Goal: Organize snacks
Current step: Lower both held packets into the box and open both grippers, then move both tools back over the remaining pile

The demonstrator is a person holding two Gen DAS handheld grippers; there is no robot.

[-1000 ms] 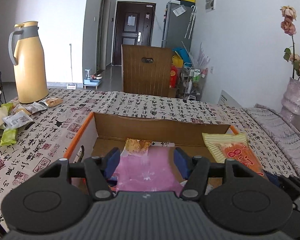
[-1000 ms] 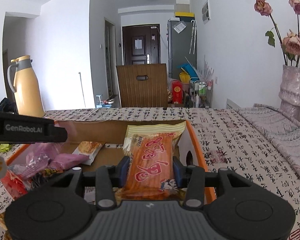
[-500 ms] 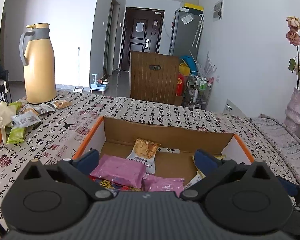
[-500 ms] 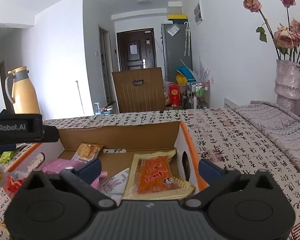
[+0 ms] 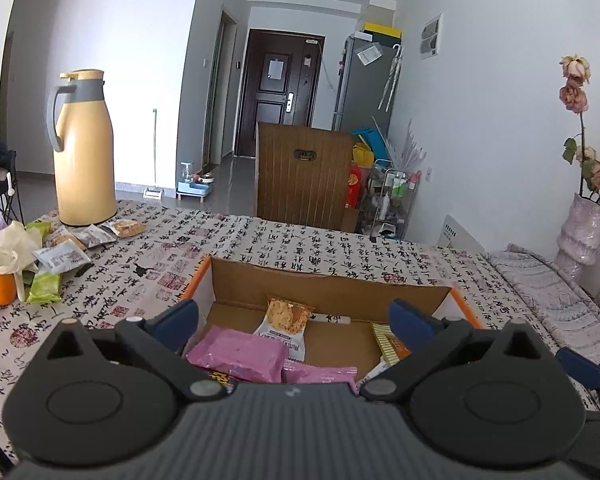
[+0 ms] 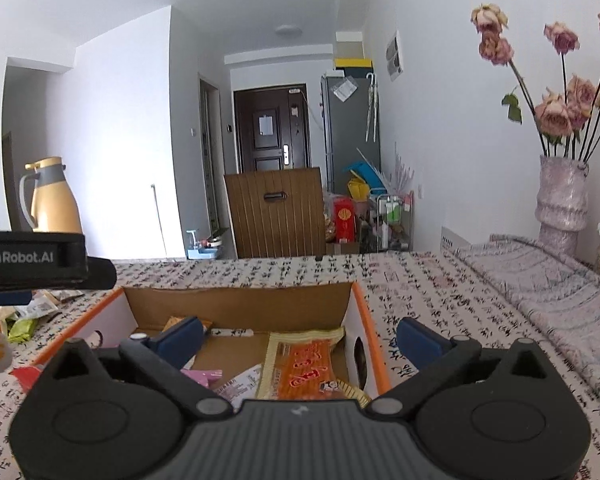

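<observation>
While spread wide, both grippers' fingers (image 5: 176,318) (image 6: 418,338) hold nothing — untouching.

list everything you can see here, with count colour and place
cardboard box: 1, brown with orange edges, on the table
pink packets: 2, pink, near left of the box
cracker packet: 1, white and orange, box middle
orange packet: 1, orange and yellow, right side of the box
loose snacks: several, mixed, table far left
thermos: 1, yellow and grey, table far left
vase of flowers: 1, pink, far right
left claw: open, above the box
right claw: open, above the box
</observation>
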